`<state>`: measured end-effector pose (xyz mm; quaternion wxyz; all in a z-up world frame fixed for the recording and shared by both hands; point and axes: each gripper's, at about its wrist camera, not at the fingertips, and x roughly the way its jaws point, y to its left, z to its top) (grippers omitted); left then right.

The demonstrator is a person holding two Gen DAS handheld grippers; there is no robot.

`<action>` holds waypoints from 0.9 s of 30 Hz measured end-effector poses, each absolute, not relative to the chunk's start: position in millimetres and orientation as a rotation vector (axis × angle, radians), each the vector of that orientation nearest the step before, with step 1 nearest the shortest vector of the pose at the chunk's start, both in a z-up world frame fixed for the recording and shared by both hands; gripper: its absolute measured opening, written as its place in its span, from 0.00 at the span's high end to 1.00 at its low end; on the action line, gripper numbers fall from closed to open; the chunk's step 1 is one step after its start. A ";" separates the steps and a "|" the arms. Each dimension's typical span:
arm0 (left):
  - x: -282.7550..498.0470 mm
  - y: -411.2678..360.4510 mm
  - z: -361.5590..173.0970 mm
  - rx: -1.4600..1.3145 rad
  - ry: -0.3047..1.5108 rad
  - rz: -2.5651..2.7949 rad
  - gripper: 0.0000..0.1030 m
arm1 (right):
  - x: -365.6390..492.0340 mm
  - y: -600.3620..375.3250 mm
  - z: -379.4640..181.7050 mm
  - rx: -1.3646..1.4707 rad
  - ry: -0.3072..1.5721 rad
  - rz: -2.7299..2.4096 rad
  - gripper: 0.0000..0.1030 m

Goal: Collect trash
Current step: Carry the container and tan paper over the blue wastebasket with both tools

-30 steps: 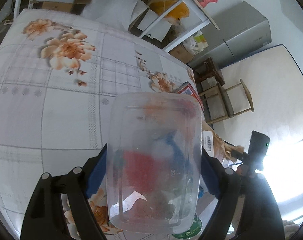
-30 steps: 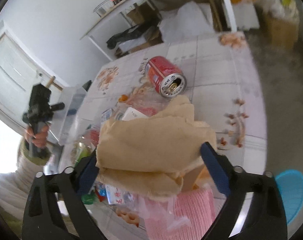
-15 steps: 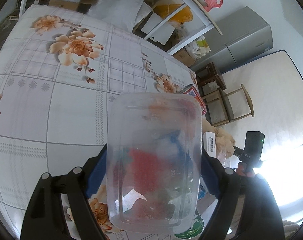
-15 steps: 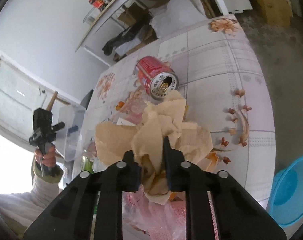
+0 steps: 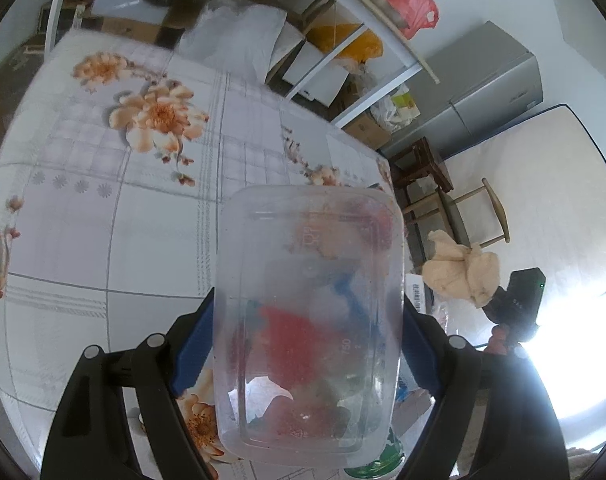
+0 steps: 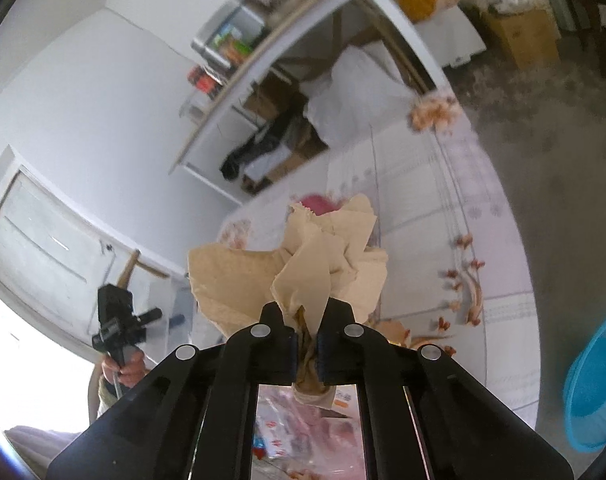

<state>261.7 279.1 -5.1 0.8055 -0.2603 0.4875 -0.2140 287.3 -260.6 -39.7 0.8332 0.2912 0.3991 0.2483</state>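
My left gripper (image 5: pixel 307 328) is shut on a clear plastic container (image 5: pixel 309 320), held above the floral table (image 5: pixel 103 240); blurred red and blue trash shows through it. My right gripper (image 6: pixel 305 340) is shut on a crumpled tan paper napkin (image 6: pixel 287 264), lifted above the table (image 6: pixel 423 240). The napkin also shows in the left wrist view (image 5: pixel 461 272), held up at the right by the other gripper. A red can (image 6: pixel 317 202) peeks out behind the napkin. Pink and clear wrappers (image 6: pixel 307 436) lie below my right gripper.
A blue basin (image 6: pixel 595 384) stands on the floor at the right. A white shelf unit (image 5: pixel 343 40) with bags and boxes stands behind the table. A wooden chair (image 5: pixel 463 208) and a stool stand beyond the table's right edge. A green can (image 5: pixel 377 466) sits under the container.
My right gripper closed on the tan napkin and lifted it off the trash pile. My left gripper kept hold of the container, tilting slightly.
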 end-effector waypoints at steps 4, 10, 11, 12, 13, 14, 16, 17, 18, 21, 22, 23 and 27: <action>248.0 269.6 25.7 -0.538 0.980 -0.488 0.23 | 266.4 -272.8 -11.7 0.635 0.759 0.520 0.95; 232.1 211.4 80.2 -0.461 0.917 -0.618 0.23 | 204.7 -300.4 24.1 0.639 0.624 0.454 0.95; 230.9 195.0 88.1 -0.446 0.914 -0.649 0.23 | 187.5 -309.4 27.1 0.642 0.600 0.422 0.95; 230.4 178.4 95.0 -0.434 0.917 -0.683 0.23 | 172.4 -318.7 28.5 0.652 0.582 0.390 0.95; 230.7 153.1 102.6 -0.415 0.927 -0.730 0.23 | 156.2 -330.0 27.7 0.668 0.568 0.352 0.95; 231.9 128.5 108.1 -0.396 0.938 -0.767 0.23 | 142.5 -340.7 24.6 0.688 0.558 0.308 0.95; 235.8 78.6 114.3 -0.351 0.972 -0.833 0.23 | 115.2 -366.3 14.4 0.744 0.549 0.216 0.95; 238.0 50.9 115.2 -0.329 0.994 -0.868 0.23 | 106.2 -376.0 8.0 0.770 0.552 0.178 0.95; 241.2 12.6 114.3 -0.297 1.021 -0.915 0.23 | 93.9 -390.6 -3.2 0.809 0.561 0.120 0.95; 248.0 -71.5 99.0 -0.227 1.113 -0.988 0.22 | 68.4 -429.5 -42.8 0.943 0.610 -0.006 0.95; 251.8 -105.1 88.5 -0.194 1.160 -1.009 0.22 | 63.3 -438.5 -54.2 0.978 0.624 -0.036 0.95; 254.6 -136.5 76.2 -0.157 1.204 -1.008 0.22 | 55.8 -452.6 -75.3 1.027 0.644 -0.082 0.95; 256.8 -250.5 5.8 0.033 1.349 -0.956 0.22 | 47.9 -485.9 -136.4 1.163 0.696 -0.190 0.95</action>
